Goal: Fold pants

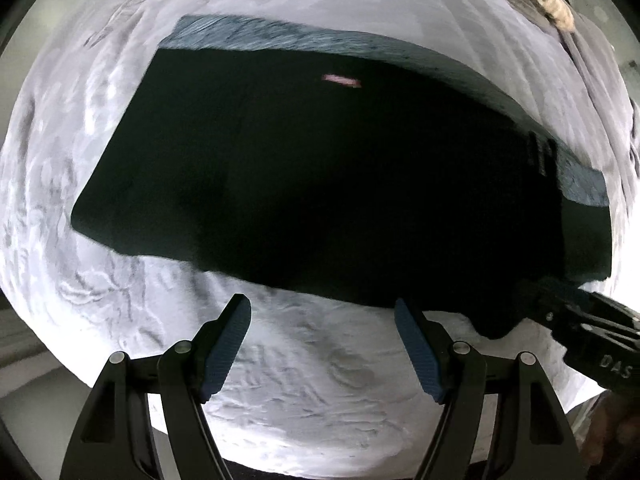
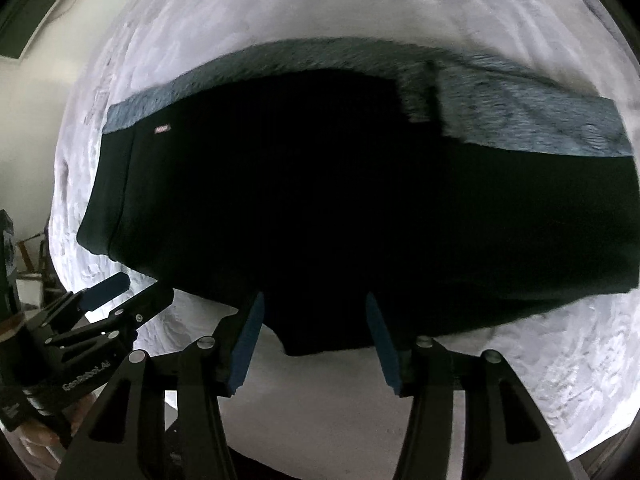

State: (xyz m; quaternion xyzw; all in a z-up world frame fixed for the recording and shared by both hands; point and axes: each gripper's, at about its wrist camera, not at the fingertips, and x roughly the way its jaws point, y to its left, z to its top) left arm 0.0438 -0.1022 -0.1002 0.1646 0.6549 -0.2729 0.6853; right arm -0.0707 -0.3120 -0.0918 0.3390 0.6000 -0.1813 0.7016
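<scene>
Black pants (image 1: pixel 320 168) lie folded flat on a white patterned cover (image 1: pixel 304 368). A grey-blue fuzzy strip (image 1: pixel 304 36) shows along their far edge, and a small pink label (image 1: pixel 342 80) sits near it. My left gripper (image 1: pixel 320 302) hangs open over the cover, just short of the pants' near edge, with nothing between its fingers. My right gripper (image 2: pixel 314 297) points down at the near edge. Its jaws stand apart, with a small flap of black cloth (image 2: pixel 320 340) lying between the fingers and the pads not pressing it. The left gripper (image 2: pixel 140 288) appears at the left of the right wrist view.
Another grey garment with a beige fuzzy patch (image 1: pixel 560 12) lies at the cover's far right. The cover's near edge (image 2: pixel 320 412) runs just below the grippers. Beyond the left edge there is a pale wall and some furniture (image 2: pixel 32 256).
</scene>
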